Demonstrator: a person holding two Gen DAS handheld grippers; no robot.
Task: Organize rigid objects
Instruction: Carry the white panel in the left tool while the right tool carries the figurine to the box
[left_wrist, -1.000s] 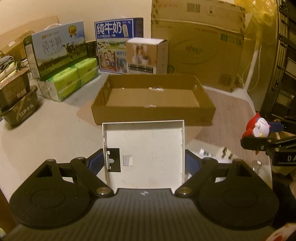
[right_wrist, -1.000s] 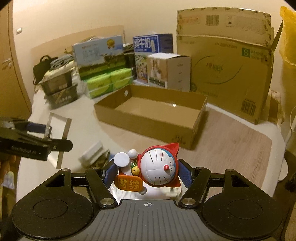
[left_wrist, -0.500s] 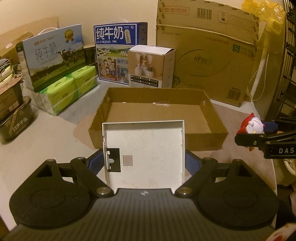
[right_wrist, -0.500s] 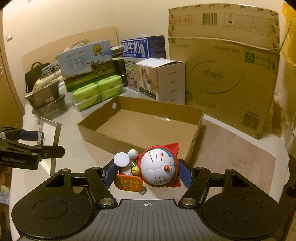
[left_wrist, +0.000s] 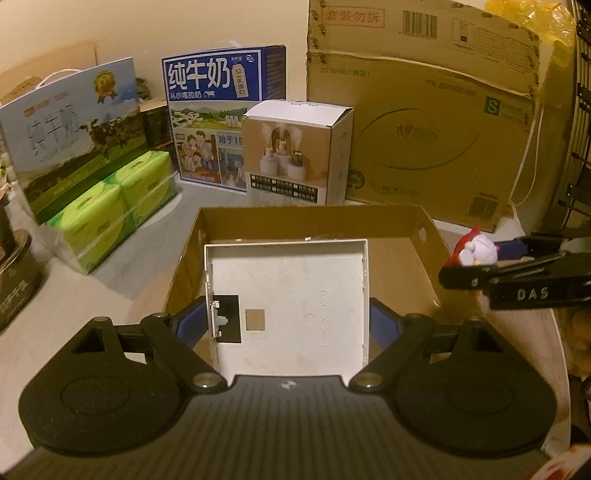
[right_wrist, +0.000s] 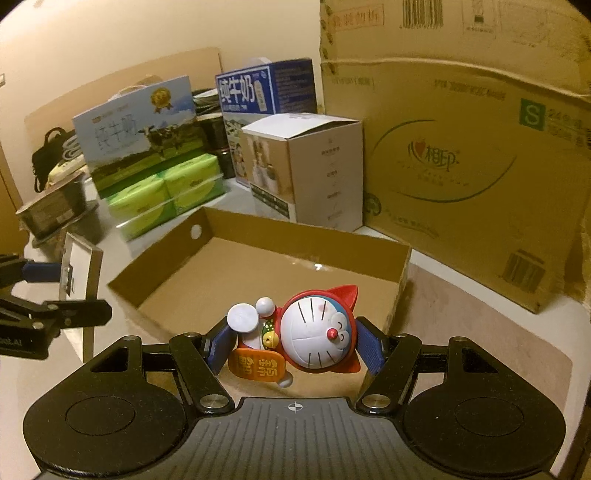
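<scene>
Jaws of the left gripper (left_wrist: 288, 325) pinch a flat white square plastic panel (left_wrist: 291, 299) by its two side edges; the panel lies level, its ribbed inner face up, its far edge pointing forward over the shallow open brown cardboard tray (left_wrist: 428, 236). Half a second ago that edge only overlapped the tray's near wall; now the panel hangs above the tray floor. Behind the tray, left to right, stand a pale milk carton with a cow picture (left_wrist: 74, 129) on green tissue packs (left_wrist: 110, 206), a blue milk carton (left_wrist: 225, 114) printed 纯牛奶, a small white humidifier box (left_wrist: 295, 155), and a large brown shipping box (left_wrist: 424, 122) bearing a green "S" label, barcodes and 套装勿拆. At right, jaws of the right gripper (right_wrist: 295, 343), marked "DAS" on its side, clamp a red-and-white Doraemon cat figurine (right_wrist: 314, 332) whose face looks toward the wrist camera, an orange plaque at its front; it now sits above the tray's near right corner, closer in than before.
</scene>
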